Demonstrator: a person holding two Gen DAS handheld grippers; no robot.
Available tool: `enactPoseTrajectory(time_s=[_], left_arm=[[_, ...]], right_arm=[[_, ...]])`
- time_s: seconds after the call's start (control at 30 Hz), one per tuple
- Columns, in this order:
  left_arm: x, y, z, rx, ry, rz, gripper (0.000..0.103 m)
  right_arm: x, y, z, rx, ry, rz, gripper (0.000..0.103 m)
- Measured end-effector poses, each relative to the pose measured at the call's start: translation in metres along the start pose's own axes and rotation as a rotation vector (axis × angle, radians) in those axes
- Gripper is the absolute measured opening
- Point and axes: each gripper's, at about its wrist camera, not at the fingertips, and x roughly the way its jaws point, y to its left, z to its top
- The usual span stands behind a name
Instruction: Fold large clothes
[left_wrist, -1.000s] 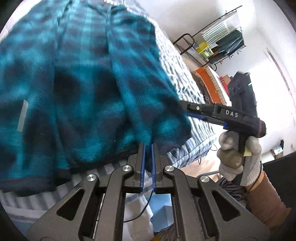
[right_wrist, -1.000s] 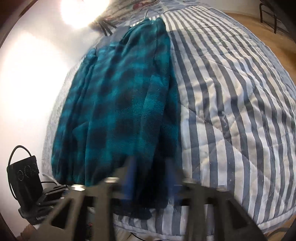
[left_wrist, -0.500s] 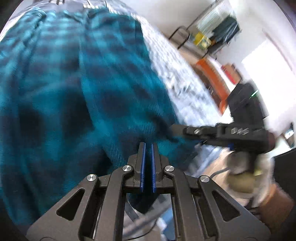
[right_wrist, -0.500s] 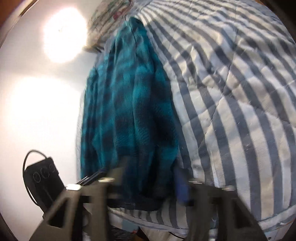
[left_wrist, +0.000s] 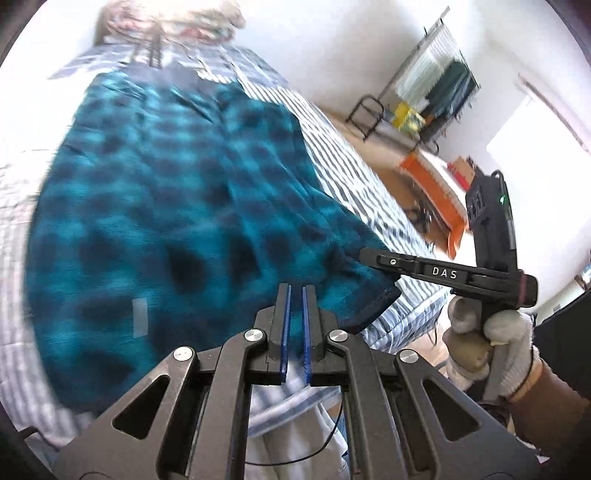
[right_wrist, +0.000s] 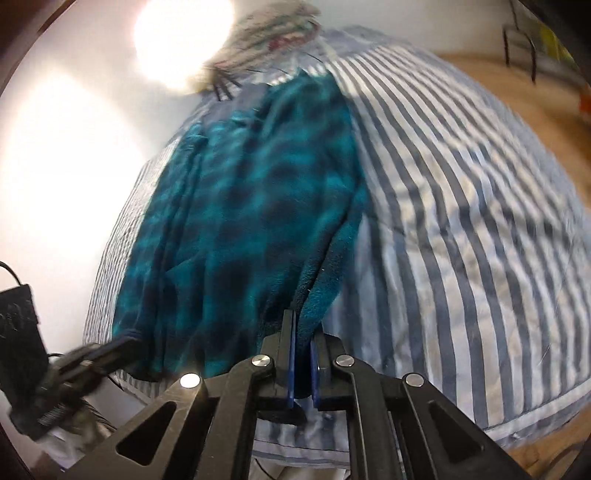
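A teal and dark-blue plaid fleece garment (left_wrist: 166, 221) lies lengthwise on the striped bed cover (left_wrist: 354, 173). In the left wrist view my left gripper (left_wrist: 295, 291) is shut at the garment's near hem, with teal fabric showing between its blue pads. The right wrist view shows the same garment (right_wrist: 251, 206) and my left gripper (right_wrist: 107, 350) pinching the dark hem corner at the lower left. My right gripper (right_wrist: 303, 321) is shut on the garment's near right edge, which bunches up into its jaws. It also appears from the side as my right gripper (left_wrist: 365, 254), held by a gloved hand (left_wrist: 491, 339).
Striped bed cover (right_wrist: 461, 221) spreads wide to the garment's right. A patterned pillow or blanket (right_wrist: 273, 33) lies at the bed's head by the white wall. Beyond the bed are wooden floor (right_wrist: 517, 85), a clothes rack (left_wrist: 436, 96) and an orange item (left_wrist: 436, 188).
The right gripper's jaws closed from wide open onto the garment's right edge. Both grippers rose and drew back, lifting the near hem, so more of the bed shows.
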Motion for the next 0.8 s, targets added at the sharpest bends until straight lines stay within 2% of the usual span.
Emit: enactPoseTrajectory(time_s=[0.2,0.47,0.67,0.8], left_arm=[[-0.054,0.047,-0.002,-0.088,-0.082,0.052,0.002],[-0.084,0.092,-0.004,-0.215,-0.163,0.073,0.002],[-0.094,0.107,-0.009,-0.246,-0.17,0.08,0.002],[-0.085,0.112,-0.011,-0.261,-0.14,0.065,0.002]], right_arm=[[-0.01,0.046,0.015,-0.138,-0.042,-0.015,0.003],[0.009,0.114,0.021,-0.303,-0.025,-0.001,0.003],[0.047,0.161,0.009,-0.447,0.056,0.013,0.003],[0.086,0.168,-0.003,-0.483,0.151,0.006,0.003]])
